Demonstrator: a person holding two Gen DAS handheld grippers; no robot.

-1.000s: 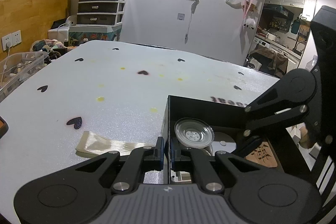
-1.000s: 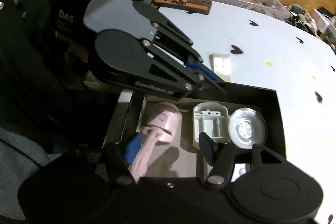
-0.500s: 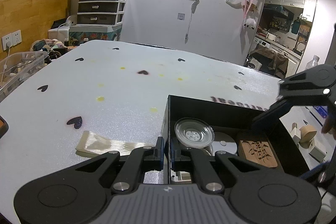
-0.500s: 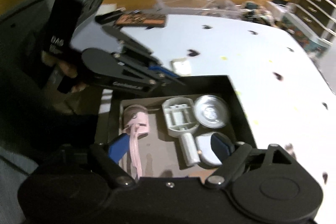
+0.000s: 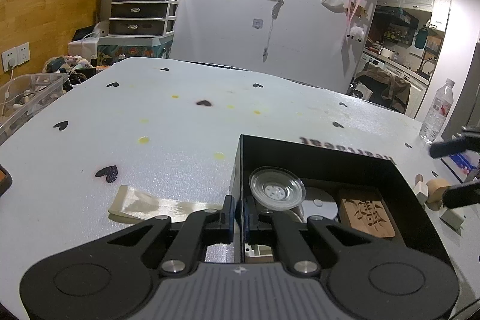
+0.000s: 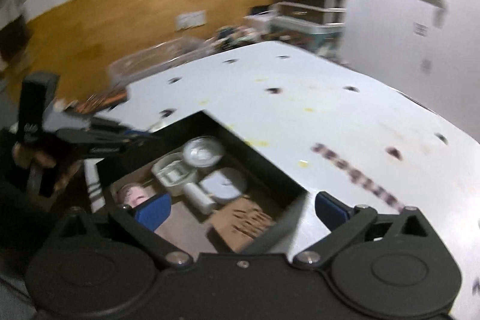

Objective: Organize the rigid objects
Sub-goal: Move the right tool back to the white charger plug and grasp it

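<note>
A black box (image 5: 324, 153) stands on the white table. It holds a clear round lid (image 5: 276, 193), a white disc (image 5: 319, 203) and a carved wooden block (image 5: 366, 212). My left gripper (image 5: 239, 213) is shut on the box's left wall. In the blurred right wrist view the box (image 6: 264, 167) also holds a pink object (image 6: 132, 195), a white plastic part (image 6: 172, 171) and the wooden block (image 6: 243, 222). My right gripper (image 6: 241, 210) is open and empty above the box's near corner; it shows at the left view's right edge (image 5: 456, 170).
A translucent plastic strip (image 5: 144, 203) lies on the table left of the box. Small wooden pieces (image 5: 435, 191) lie right of the box. A water bottle (image 5: 436, 110) stands at the far right table edge. A clear bin (image 5: 27, 98) sits at the left.
My right gripper has let go of the wooden block, which now lies in the box, and has pulled back to the right and swung round. My left gripper has not moved.
</note>
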